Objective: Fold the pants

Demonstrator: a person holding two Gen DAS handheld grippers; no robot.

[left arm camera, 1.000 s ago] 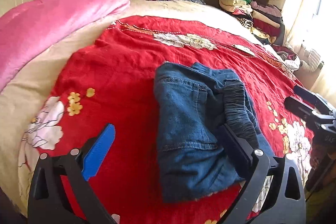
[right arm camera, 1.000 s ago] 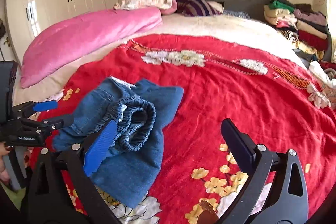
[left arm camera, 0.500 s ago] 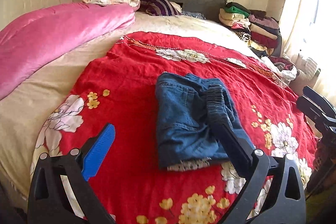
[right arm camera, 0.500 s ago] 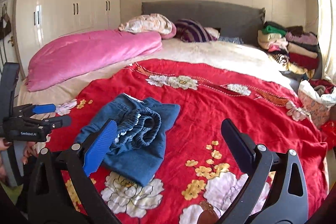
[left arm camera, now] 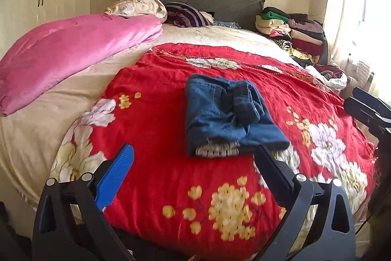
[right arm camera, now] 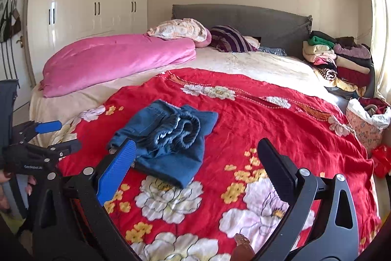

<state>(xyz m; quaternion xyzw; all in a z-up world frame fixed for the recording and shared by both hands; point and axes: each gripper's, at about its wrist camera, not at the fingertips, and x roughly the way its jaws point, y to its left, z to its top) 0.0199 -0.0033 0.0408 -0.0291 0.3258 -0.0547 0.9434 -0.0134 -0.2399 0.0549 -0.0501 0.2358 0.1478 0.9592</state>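
Through your left wrist camera, your left tongs (left arm camera: 193,160) stand spread wide with nothing between them, back at the foot of the bed (left arm camera: 220,33). The black finger (left arm camera: 273,170) covers a corner of the pants (left arm camera: 220,114) at their near edge. The pants lie folded into a compact bundle on the red blanket (left arm camera: 151,109), about midway across it. The bundle's long axis runs from you toward the headboard, with the open cuff end and its pale lining facing you. The ribbed waistband sits rolled on top, right of centre; how the layers beneath stack is hard to make out. Your right tongs (left arm camera: 366,109) enter at the right border, mostly cut off by the frame.

Through your right wrist camera, your right tongs (right arm camera: 195,158) are likewise spread wide and hold nothing. The blue finger (right arm camera: 117,168) overlaps the near left corner of the pants (right arm camera: 171,138). Here the bundle runs diagonally, from near right to far left. Your left tongs (right arm camera: 58,136) show at the left edge, apart and clear of the pants, with the hand behind them only partly visible.
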